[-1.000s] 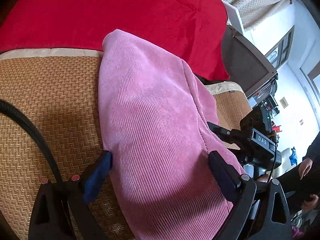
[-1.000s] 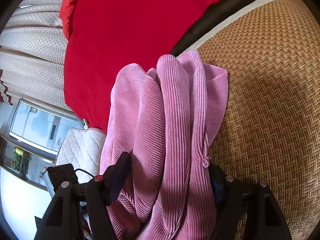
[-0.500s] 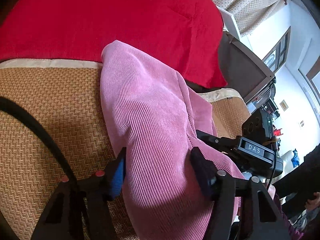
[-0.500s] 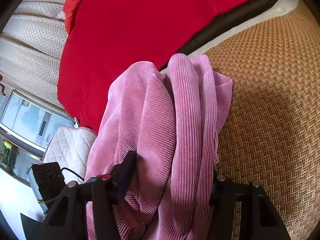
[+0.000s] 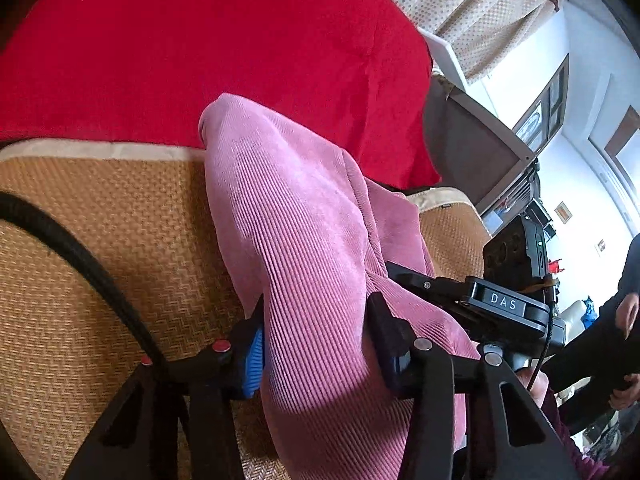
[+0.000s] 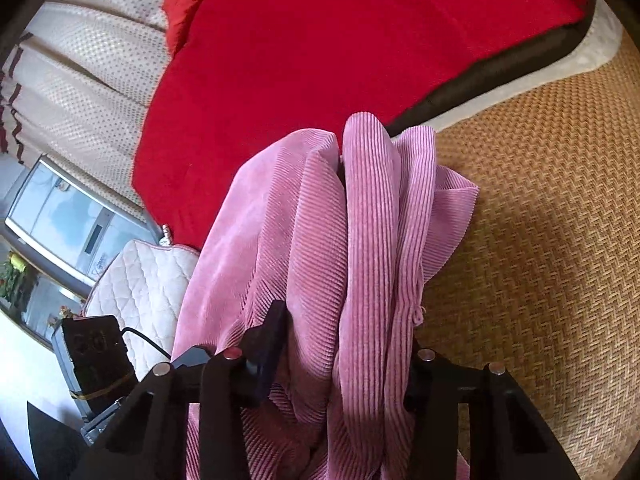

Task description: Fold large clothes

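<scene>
Left gripper (image 5: 316,340) is closing on the pink corduroy garment (image 5: 304,240), pads pressing a bunched fold; right gripper (image 6: 344,356) is closing on another fold. The garment is lying on the woven mat (image 5: 120,248), touching the red blanket (image 5: 200,48). Only the right view is showing a quilted white cushion (image 6: 140,292); only the left is showing a black cable (image 5: 80,256).

Woven mat seat with a pink garment on it

The tan woven mat (image 5: 120,248) carries the pink corduroy garment (image 5: 304,240), bunched in long folds. Behind the garment a red blanket (image 5: 200,52) covers the back; a black cable (image 5: 80,256) crosses the mat to the garment's left.
</scene>
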`<state>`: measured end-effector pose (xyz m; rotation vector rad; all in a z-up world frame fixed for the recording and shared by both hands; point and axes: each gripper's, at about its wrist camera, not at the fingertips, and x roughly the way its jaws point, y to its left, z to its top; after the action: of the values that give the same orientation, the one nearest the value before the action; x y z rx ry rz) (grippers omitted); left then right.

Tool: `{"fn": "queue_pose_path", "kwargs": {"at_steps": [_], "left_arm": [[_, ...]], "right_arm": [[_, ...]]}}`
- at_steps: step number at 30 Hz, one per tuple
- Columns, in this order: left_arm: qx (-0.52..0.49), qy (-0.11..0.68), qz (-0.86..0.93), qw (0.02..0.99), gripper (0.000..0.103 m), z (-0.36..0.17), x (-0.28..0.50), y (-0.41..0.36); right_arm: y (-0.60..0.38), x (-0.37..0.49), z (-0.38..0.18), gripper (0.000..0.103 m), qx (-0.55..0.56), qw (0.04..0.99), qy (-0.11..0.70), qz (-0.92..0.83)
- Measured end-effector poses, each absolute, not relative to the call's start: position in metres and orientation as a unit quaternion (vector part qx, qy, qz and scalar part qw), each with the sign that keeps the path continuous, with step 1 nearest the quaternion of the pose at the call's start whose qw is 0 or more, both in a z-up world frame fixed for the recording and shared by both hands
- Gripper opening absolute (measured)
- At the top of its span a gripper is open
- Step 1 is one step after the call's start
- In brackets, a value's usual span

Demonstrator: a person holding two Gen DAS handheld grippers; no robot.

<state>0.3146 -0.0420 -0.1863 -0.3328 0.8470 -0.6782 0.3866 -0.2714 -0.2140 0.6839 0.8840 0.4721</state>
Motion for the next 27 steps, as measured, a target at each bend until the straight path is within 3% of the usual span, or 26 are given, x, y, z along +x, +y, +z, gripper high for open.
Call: {"fn": "queue_pose_path", "kwargs": {"at_steps": [10, 15, 18, 27], "left_arm": [[-0.143, 0.350, -0.309, 0.873, 0.048, -0.151, 0.280, -0.012], [-0.116, 0.419, -0.255, 0.863, 0.050, -0.192, 0.295, -0.021], [-0.115, 0.456, -0.221, 0.854, 0.061, -0.216, 0.308, -0.021], [-0.109, 0.437, -0.210, 0.868, 0.062, -0.196, 0.294, -0.006]], "right_arm": [[-0.241, 0.367, -0.187, 0.046, 0.313, 0.821, 0.388, 0.279], [-0.232, 0.382, -0.222, 0.046, 0.298, 0.810, 0.449, 0.231], [-0.236, 0.389, -0.241, 0.046, 0.312, 0.797, 0.469, 0.218], [-0.250, 0.351, -0.212, 0.054, 0.248, 0.843, 0.439, 0.187]]}}
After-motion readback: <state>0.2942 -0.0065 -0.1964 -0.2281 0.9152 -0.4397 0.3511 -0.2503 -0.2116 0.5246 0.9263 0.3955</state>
